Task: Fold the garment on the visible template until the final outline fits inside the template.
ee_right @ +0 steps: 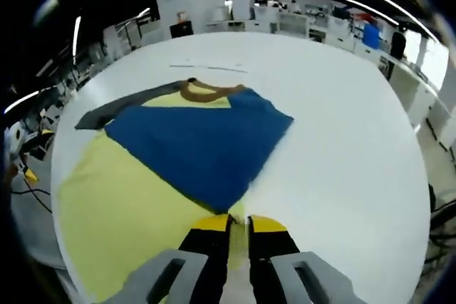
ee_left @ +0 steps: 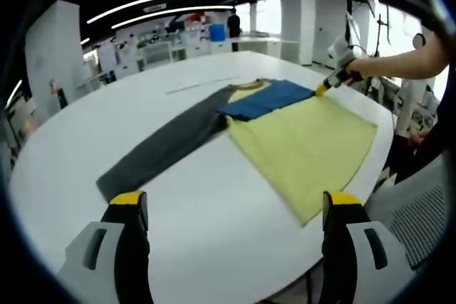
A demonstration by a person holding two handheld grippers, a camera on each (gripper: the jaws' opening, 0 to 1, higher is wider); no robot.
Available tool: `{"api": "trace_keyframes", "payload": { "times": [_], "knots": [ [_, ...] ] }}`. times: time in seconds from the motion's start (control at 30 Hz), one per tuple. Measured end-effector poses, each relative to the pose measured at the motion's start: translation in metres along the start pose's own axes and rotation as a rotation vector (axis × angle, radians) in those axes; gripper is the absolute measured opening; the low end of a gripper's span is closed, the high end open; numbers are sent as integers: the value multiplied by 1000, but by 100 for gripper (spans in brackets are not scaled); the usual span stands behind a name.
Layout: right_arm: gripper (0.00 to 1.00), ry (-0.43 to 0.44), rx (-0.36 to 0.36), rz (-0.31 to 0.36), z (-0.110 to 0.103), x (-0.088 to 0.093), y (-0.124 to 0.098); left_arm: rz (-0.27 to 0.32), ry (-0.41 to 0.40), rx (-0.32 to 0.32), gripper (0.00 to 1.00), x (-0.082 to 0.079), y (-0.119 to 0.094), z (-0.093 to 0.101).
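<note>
Yellow fabric makes up the body of the garment (ee_left: 299, 144), which lies flat on the white counter (ee_left: 199, 197) with its grey sleeve (ee_left: 164, 149) stretched out to the left and its blue sleeve (ee_left: 267, 97) folded in across the chest. We hold the right gripper (ee_right: 239, 224) with its jaws together, clamped on the tip of the blue sleeve where it meets the yellow edge; in the left gripper view it shows at the far right of the shirt (ee_left: 322, 90). Our left gripper (ee_left: 231, 204) hangs near us with jaws wide apart, holding nothing. We cannot make out any template outline on the counter, so we risk folding off target. If we pull the pinched sleeve too hard, the whole shirt may slide or the yellow layer may wrinkle, since nothing pins the other side
</note>
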State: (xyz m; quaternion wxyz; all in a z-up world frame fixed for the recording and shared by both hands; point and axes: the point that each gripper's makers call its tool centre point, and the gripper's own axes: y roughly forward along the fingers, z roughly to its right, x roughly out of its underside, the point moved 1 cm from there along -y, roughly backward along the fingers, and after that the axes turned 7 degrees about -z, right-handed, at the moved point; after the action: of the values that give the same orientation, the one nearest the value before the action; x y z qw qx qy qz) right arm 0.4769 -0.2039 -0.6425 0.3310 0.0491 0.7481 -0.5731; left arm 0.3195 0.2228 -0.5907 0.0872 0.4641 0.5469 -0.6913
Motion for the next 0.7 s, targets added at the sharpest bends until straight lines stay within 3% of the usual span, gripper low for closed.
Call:
{"api": "trace_keyframes", "payload": {
  "times": [0.17, 0.37, 0.43, 0.7],
  "knots": [
    [50, -37, -42, 58, -15, -13, -11, -1, 2, -3, 99, -2, 0, -4],
    [84, -100, -106, 109, -55, -19, -29, 9, -4, -11, 99, -8, 0, -11],
    [90, -115, -134, 122, -68, -19, -35, 12, -8, -15, 99, -9, 0, -14],
    [99, -162, -208, 141, -100, -16, -55, 34, -38, -40, 99, -14, -3, -31]
  ]
}}
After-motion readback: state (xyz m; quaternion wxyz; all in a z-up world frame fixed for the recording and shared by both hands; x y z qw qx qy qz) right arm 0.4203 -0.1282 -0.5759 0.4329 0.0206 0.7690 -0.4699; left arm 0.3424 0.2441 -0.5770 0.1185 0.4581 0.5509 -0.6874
